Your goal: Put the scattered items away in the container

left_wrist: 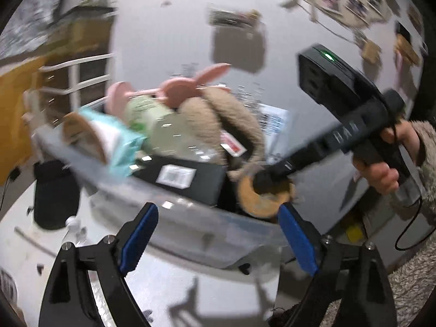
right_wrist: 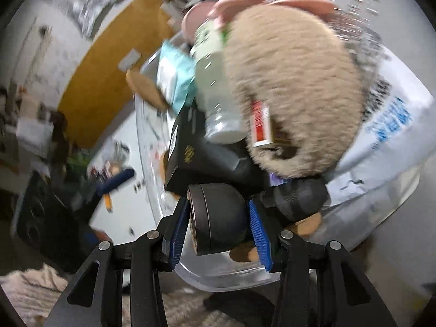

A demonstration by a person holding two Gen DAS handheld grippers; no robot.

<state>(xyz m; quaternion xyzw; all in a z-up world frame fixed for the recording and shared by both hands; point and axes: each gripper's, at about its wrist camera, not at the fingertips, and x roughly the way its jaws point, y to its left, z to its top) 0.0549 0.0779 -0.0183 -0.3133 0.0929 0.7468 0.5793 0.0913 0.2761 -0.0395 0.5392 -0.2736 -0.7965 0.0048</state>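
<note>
A clear plastic container (left_wrist: 190, 229) stands heaped with a beige plush toy (left_wrist: 218, 120), a pink toy (left_wrist: 179, 87), a green-labelled bottle (left_wrist: 152, 114), a teal packet (left_wrist: 120, 141) and a black box (left_wrist: 185, 177). My left gripper (left_wrist: 218, 241) hangs open just before its near wall, nothing between the blue pads. In the right wrist view my right gripper (right_wrist: 219, 231) is shut on a dark round object (right_wrist: 218, 218) over the container's rim (right_wrist: 218, 275). The left wrist view shows a hand holding that gripper (left_wrist: 268, 178), its tip down beside a cork disc (left_wrist: 261, 204).
A black mat (left_wrist: 54, 190) lies on the white table left of the container. A white bag with blue print (right_wrist: 389, 125) lies behind it. A white rack (left_wrist: 79, 73) and a yellow-brown panel (right_wrist: 109, 76) stand at the far left. Fuzzy fabric (left_wrist: 408, 286) shows at the lower right.
</note>
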